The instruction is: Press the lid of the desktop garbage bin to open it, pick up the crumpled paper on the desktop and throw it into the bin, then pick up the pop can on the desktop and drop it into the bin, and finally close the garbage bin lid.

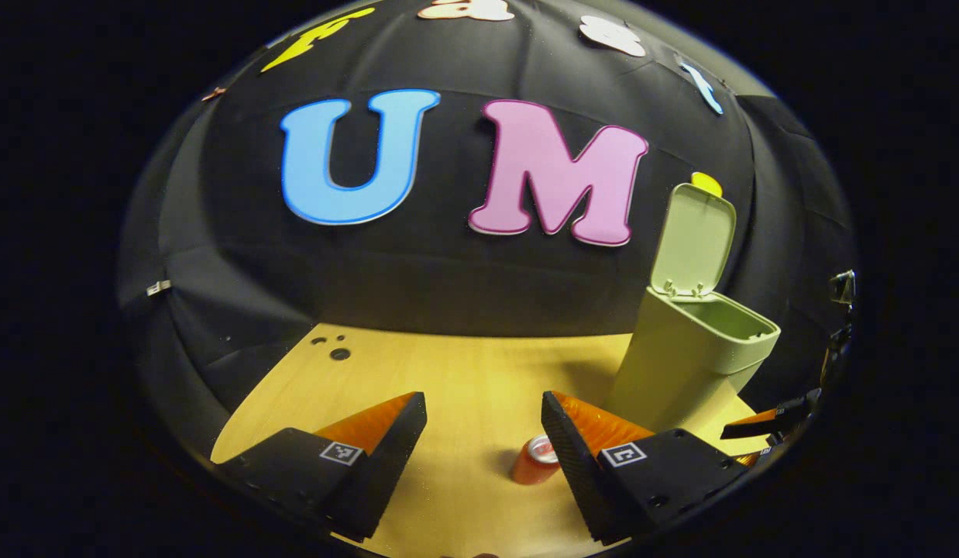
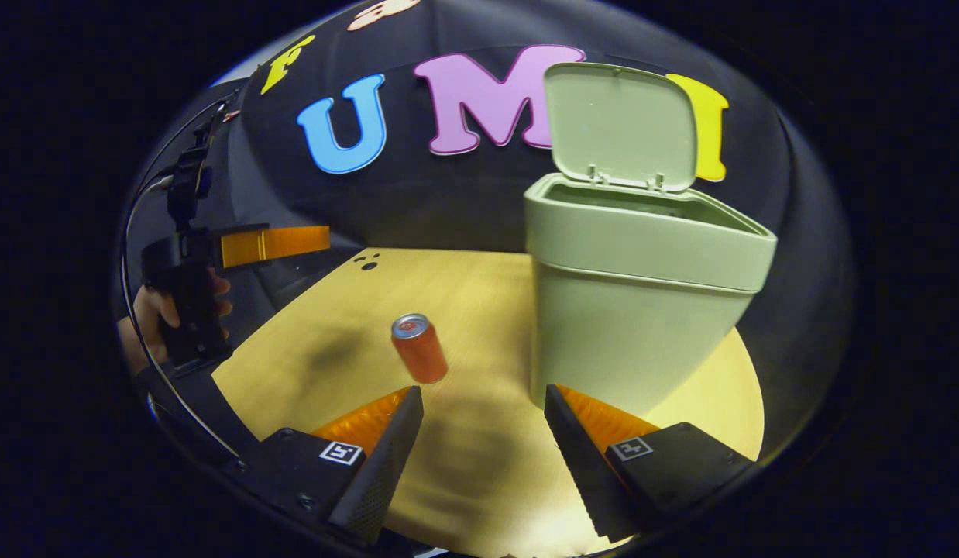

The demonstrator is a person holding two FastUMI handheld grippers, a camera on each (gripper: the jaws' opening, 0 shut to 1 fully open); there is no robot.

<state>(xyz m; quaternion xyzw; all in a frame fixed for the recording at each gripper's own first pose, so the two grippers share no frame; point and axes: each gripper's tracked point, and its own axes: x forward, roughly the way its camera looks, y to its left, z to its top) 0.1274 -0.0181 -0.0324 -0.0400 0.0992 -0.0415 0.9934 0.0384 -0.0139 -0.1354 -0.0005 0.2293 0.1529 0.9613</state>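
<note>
Spread wide and holding nothing, the left gripper [image 1: 483, 422] hangs low over the wooden tabletop [image 1: 464, 364]. Just beside its right-hand finger, partly hidden behind it, stands the red pop can [image 1: 532, 462], upright on the wood. Farther off to the right sits the pale green desktop garbage bin [image 1: 685, 364], its lid [image 1: 694, 240] swung up and standing nearly vertical on its rear hinge, so the mouth of the bin is open. Beyond the bin, at the far right edge, part of the right gripper [image 1: 770, 422] pokes in.

From the right gripper view, the right gripper [image 2: 483, 422] is likewise spread apart with nothing between its fingers, above the tabletop [image 2: 479, 473]. The bin [image 2: 642, 310] rises close ahead on the right, with its lid [image 2: 620, 128] raised. The can [image 2: 419, 348] stands upright to the left of the bin, well apart from it. At the far left a hand [image 2: 150, 318] grips the left gripper [image 2: 274, 244] above the table's edge.
</note>
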